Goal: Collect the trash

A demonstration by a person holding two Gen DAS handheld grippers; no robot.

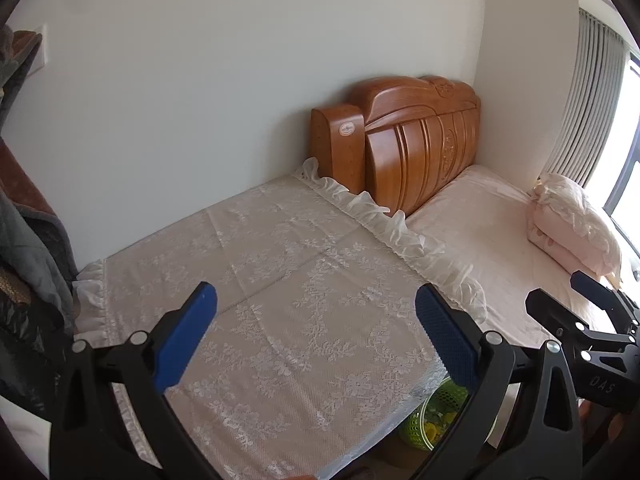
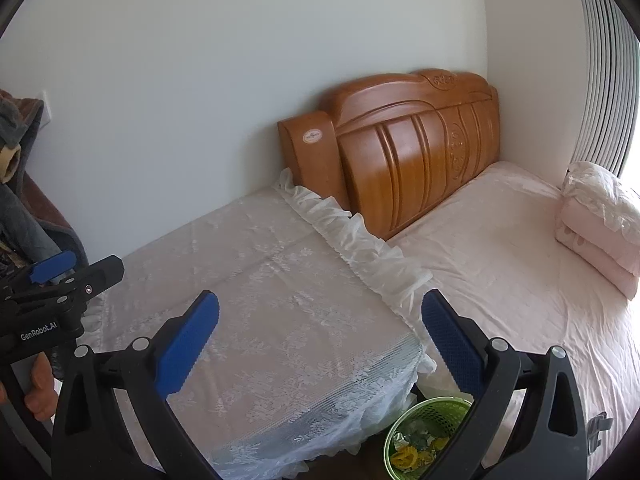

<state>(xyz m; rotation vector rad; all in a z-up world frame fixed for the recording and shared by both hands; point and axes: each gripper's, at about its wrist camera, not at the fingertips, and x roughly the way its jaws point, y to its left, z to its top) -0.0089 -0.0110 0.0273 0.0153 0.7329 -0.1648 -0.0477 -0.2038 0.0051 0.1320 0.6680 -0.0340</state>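
Note:
A green mesh waste basket (image 2: 430, 412) stands on the floor between the lace-covered table and the bed, with yellow and pale crumpled scraps (image 2: 412, 456) inside; in the left wrist view the basket (image 1: 440, 416) peeks out below the lace edge. My left gripper (image 1: 316, 336) hovers open over the lace cloth (image 1: 280, 280), nothing between its blue pads. My right gripper (image 2: 320, 344) is also open and empty, above the cloth's right part and the basket. Each gripper shows at the other view's edge: the right gripper (image 1: 596, 308) and the left gripper (image 2: 60, 276).
A carved wooden headboard (image 2: 412, 152) leans against the white wall behind the bed (image 2: 500, 264). A folded pink quilt (image 2: 600, 232) lies at the bed's right by the curtain. Clothes and a dark bag (image 1: 24, 264) pile at the left. A hand (image 2: 40, 388) holds the left gripper's handle.

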